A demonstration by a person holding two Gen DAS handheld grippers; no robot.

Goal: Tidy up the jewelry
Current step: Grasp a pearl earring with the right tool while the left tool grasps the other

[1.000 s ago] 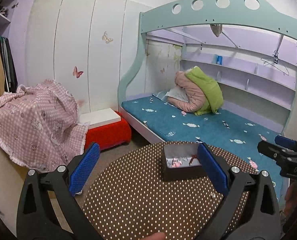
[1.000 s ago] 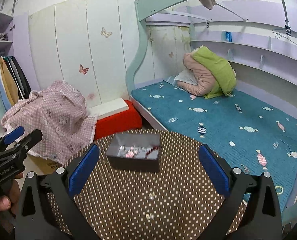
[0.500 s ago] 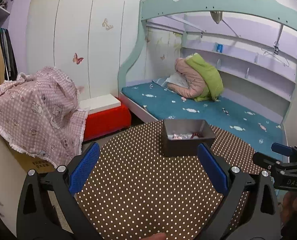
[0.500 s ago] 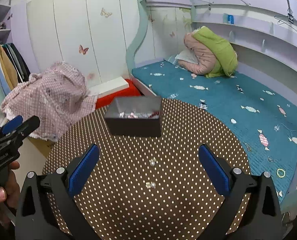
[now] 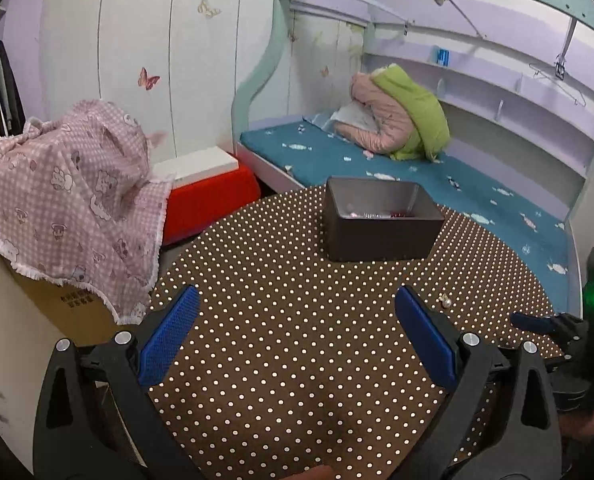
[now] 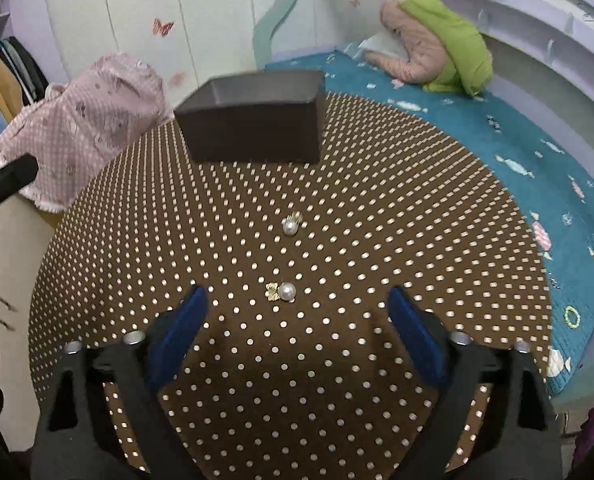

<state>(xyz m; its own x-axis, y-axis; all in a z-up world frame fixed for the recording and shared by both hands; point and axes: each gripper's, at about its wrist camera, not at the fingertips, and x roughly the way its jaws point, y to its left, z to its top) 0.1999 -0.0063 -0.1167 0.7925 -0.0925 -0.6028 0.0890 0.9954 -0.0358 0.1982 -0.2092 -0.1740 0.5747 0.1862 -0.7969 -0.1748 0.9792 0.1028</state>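
- Presently on a round table [image 6: 377, 168] with brown, white-dotted cover: one dark open box [image 6: 253, 128] at the far side, small jewelry pieces [image 5: 373, 214] lying inside.
- Near pearl earring [image 6: 282, 291]: loose on the cover, just ahead of the right gripper [image 6: 295, 326] and between its blue pads.
- Far pearl earring [image 6: 290, 225]: loose, between the near one and the box.
- Right gripper: jaws apart, having just been closing, nothing clamped.
- Left gripper [image 5: 295, 334]: jaws wide apart, empty, over bare cover short of the box.
- Surroundings: bed with teal mattress [image 5: 477, 196], pink checked cloth [image 5: 69, 196].
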